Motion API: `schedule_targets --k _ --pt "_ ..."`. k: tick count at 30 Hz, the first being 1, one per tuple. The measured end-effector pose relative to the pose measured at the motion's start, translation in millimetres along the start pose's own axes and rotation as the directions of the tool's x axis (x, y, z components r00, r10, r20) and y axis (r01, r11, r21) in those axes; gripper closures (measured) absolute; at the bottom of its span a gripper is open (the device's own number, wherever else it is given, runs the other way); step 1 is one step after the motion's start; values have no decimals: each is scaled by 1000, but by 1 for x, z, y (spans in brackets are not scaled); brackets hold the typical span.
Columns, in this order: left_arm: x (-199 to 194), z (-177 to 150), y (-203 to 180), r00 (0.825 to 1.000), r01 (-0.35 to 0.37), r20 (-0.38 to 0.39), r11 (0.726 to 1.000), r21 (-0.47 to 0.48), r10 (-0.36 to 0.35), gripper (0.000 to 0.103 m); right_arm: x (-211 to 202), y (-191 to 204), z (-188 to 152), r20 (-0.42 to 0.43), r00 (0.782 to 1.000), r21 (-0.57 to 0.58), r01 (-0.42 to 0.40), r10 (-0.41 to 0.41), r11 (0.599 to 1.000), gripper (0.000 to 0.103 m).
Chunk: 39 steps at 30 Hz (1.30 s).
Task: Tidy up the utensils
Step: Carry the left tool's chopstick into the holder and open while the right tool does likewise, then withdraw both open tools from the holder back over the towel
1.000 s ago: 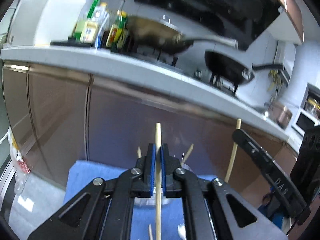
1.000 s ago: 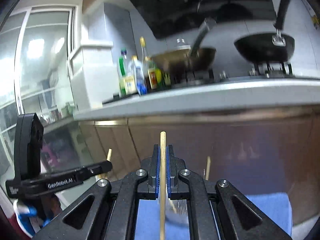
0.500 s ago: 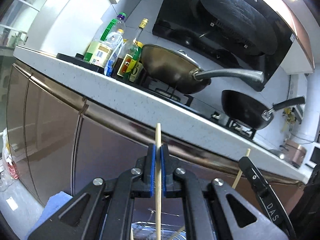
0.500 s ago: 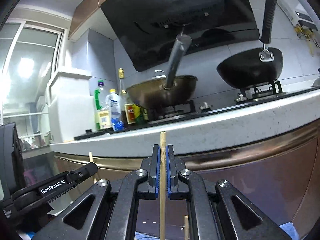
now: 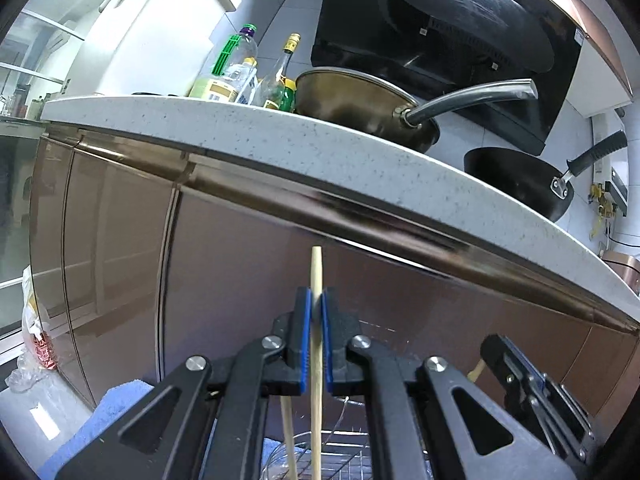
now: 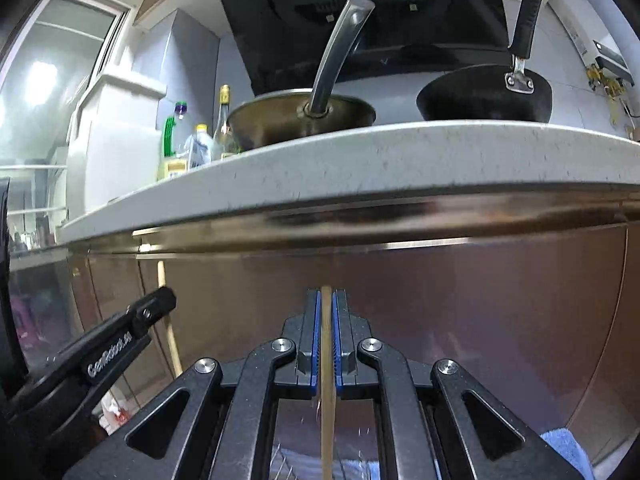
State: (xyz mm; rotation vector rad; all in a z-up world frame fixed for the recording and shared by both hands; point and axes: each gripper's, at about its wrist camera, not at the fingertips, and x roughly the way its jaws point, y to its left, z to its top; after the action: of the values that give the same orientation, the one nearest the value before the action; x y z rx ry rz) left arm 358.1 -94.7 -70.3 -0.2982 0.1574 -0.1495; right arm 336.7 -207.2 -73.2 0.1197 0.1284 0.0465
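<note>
Both the left gripper [image 5: 316, 344] and the right gripper [image 6: 328, 340] pinch a chopstick [image 5: 316, 280] standing straight up above the wire rack [image 5: 344, 452] at the bottom.

chopstick [image 5: 316, 400] lower ends below frame edge

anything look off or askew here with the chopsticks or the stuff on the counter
Nothing stands out. Each hand-held gripper, left and right, is shut on one wooden chopstick, both upright and straight. On the countertop the wok and black pan sit level; no spills show.
</note>
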Motion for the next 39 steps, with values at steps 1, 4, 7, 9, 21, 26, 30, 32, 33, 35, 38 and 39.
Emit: schedule_targets --k 1,4,7,9,21,26,30,32,33,35,38,39 --pt "-1 -1 1 1000 2 -2 1000 -5 -2 98 -3 0 -3 -8 1000 3 -2 2 1000 97" --pt "-3 -1 6 1000 14 -26 1000 -25 -15 97 -8 -3 -10 -51 999 21 -12 13 1000 97" --pt "-4 1 8 998 15 -53 1000 -10 -16 95 -13 -6 -17 -93 996 26 -9 12 1000 93" --pt "-9 3 7 997 27 -67 1000 5 -27 84 -17 -8 -17 -104 995 39 -5 9 999 81" --pt "-69 39 17 997 18 -78 994 105 -10 69 -78 -15 15 -93 996 30 5 -2 1000 70" --pt "-109 56 33 996 -2 -89 992 128 14 67 -111 -22 26 -99 995 32 20 -17 999 69" --pt "-140 67 48 994 -24 -106 992 127 37 63 -142 -24 35 -100 995 11 31 -29 999 65" --pt "-154 71 54 992 -31 -116 991 127 46 62 -159 -26 38 -106 994 4 32 -31 999 64" --pt "-160 72 55 991 -34 -123 991 130 50 62 -165 -26 39 -113 993 -1 29 -29 1000 64" --pt "-174 72 59 989 -42 -136 990 132 60 62 -177 -24 38 -134 990 -19 28 -31 999 64" --pt "-197 70 63 985 -47 -160 990 131 68 62 -199 -18 29 -180 983 -51 27 -36 998 64" --pt "-205 68 63 984 -48 -166 990 135 70 62 -204 -15 26 -193 981 -55 26 -36 998 63"
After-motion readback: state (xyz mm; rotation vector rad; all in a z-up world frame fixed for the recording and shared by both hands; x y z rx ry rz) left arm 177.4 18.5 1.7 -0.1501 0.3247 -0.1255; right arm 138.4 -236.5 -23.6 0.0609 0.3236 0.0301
